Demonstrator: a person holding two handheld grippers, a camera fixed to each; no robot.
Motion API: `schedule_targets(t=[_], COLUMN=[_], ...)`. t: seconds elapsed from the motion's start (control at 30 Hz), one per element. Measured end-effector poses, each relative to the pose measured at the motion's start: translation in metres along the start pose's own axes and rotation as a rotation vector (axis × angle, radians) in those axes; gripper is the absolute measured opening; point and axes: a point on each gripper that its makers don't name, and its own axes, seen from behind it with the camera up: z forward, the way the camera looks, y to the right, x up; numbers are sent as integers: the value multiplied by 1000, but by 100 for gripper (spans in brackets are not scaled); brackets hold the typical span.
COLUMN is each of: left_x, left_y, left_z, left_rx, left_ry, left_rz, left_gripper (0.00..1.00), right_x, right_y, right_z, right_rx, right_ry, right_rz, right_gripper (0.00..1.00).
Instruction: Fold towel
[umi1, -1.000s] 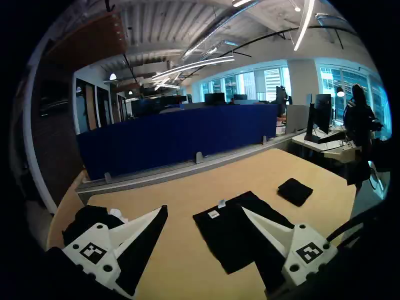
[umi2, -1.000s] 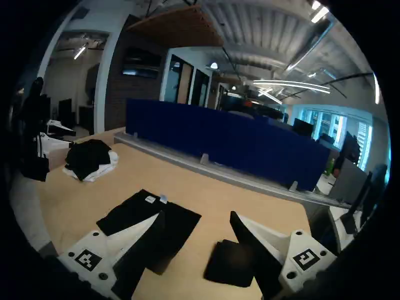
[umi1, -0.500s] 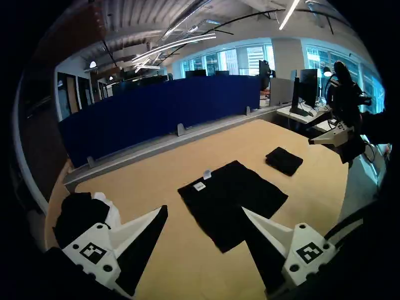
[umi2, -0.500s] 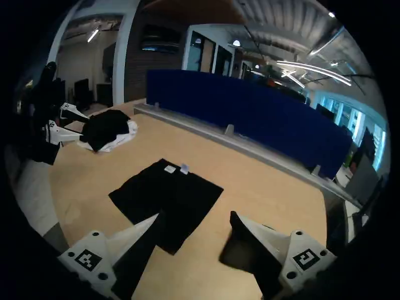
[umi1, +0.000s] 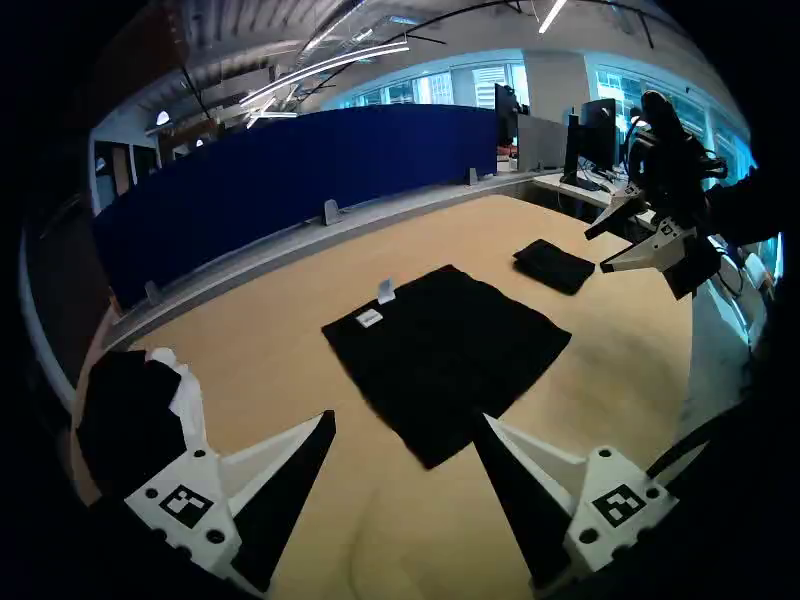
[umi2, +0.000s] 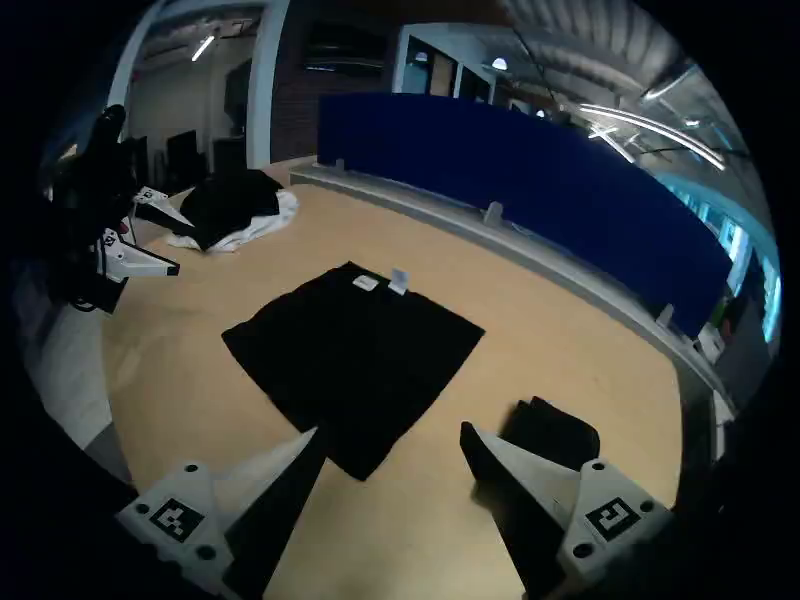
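Towel (umi1: 445, 345), black, lies spread flat in the middle of the wooden table (umi1: 300, 340), with two small white tags (umi1: 370, 318) at its far edge. Your left gripper (umi1: 402, 420) hangs above the near edge of the table, jaws spread wide with nothing between them, and the towel's near corner lies just ahead of it. Your right gripper (umi2: 391, 430) is likewise spread and empty, hovering off the towel's other side. Close in front of it, a little to the right, sits a small folded black cloth (umi2: 550, 435), apart from the towel. At the table's left end, a heap of black and white cloth (umi1: 135, 420) lies near your left gripper. A blue divider (umi1: 300, 170) runs along the table's far side, and monitors (umi1: 598, 125) stand on desks past its right end.
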Motion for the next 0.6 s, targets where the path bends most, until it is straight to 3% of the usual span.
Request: schedule_targets(t=[0.6], left_x=[-76], left_y=[23], left_z=[58], left_rx=[-85], left_ry=[-135], left_rz=[38], left_gripper=[100], right_x=[-60], right_y=[-21], right_z=[48], right_rx=[62], right_ry=[-80], right_rz=[-30], right_gripper=[100])
